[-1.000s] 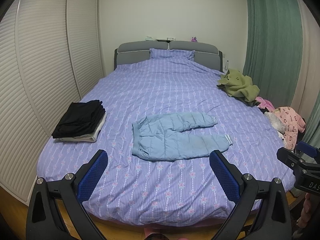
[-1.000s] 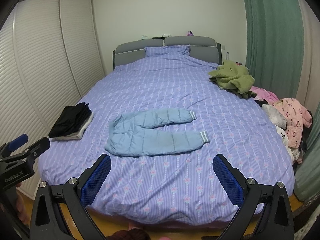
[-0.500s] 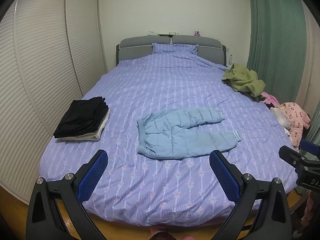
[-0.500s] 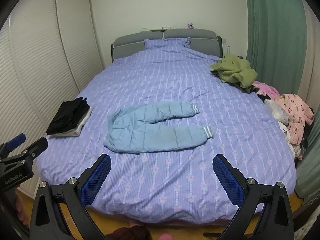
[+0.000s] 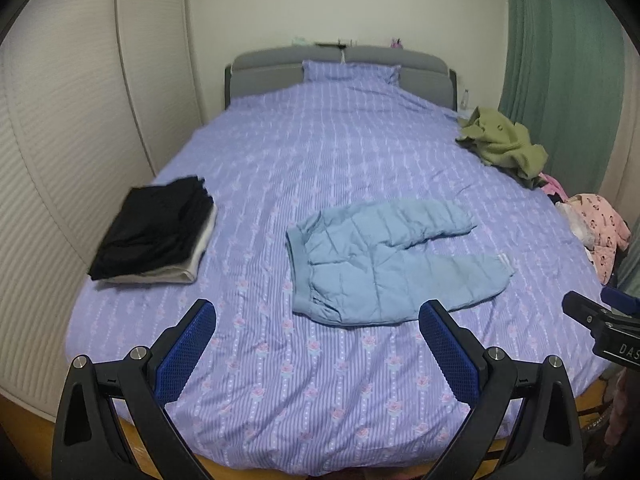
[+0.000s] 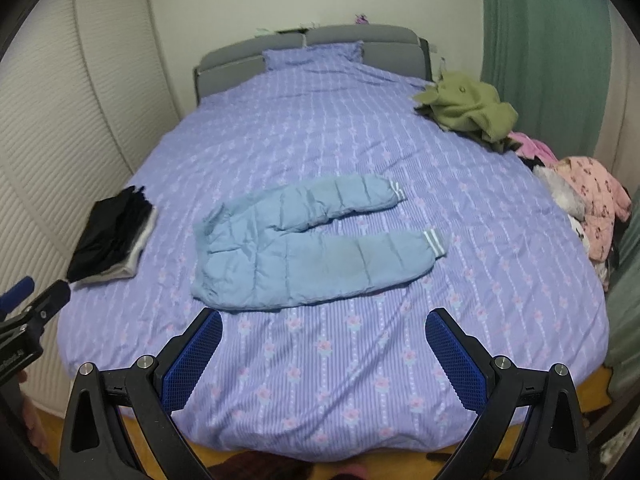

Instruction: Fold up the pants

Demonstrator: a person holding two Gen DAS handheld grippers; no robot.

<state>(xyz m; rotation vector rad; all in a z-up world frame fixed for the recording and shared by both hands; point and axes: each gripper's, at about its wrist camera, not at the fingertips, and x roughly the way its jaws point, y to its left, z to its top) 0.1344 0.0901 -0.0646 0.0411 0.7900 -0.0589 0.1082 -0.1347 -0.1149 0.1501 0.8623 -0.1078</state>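
Note:
Light blue padded pants [image 5: 384, 264] lie spread flat on the purple striped bed [image 5: 320, 160], waistband to the left, both legs pointing right with striped cuffs; they also show in the right wrist view [image 6: 304, 248]. My left gripper [image 5: 316, 344] is open and empty, above the bed's foot, short of the pants. My right gripper [image 6: 322, 352] is open and empty, also near the foot of the bed just short of the pants' near edge.
A folded stack of black and white clothes [image 5: 156, 232] lies at the bed's left edge. An olive green garment [image 5: 500, 144] and pink clothes [image 5: 596, 232] pile along the right edge. Slatted wardrobe doors [image 5: 60, 160] stand left, a green curtain [image 5: 560, 60] right.
Both grippers have moved forward and closer to the bed; the pants appear larger and nearer. Both jaws stay open.

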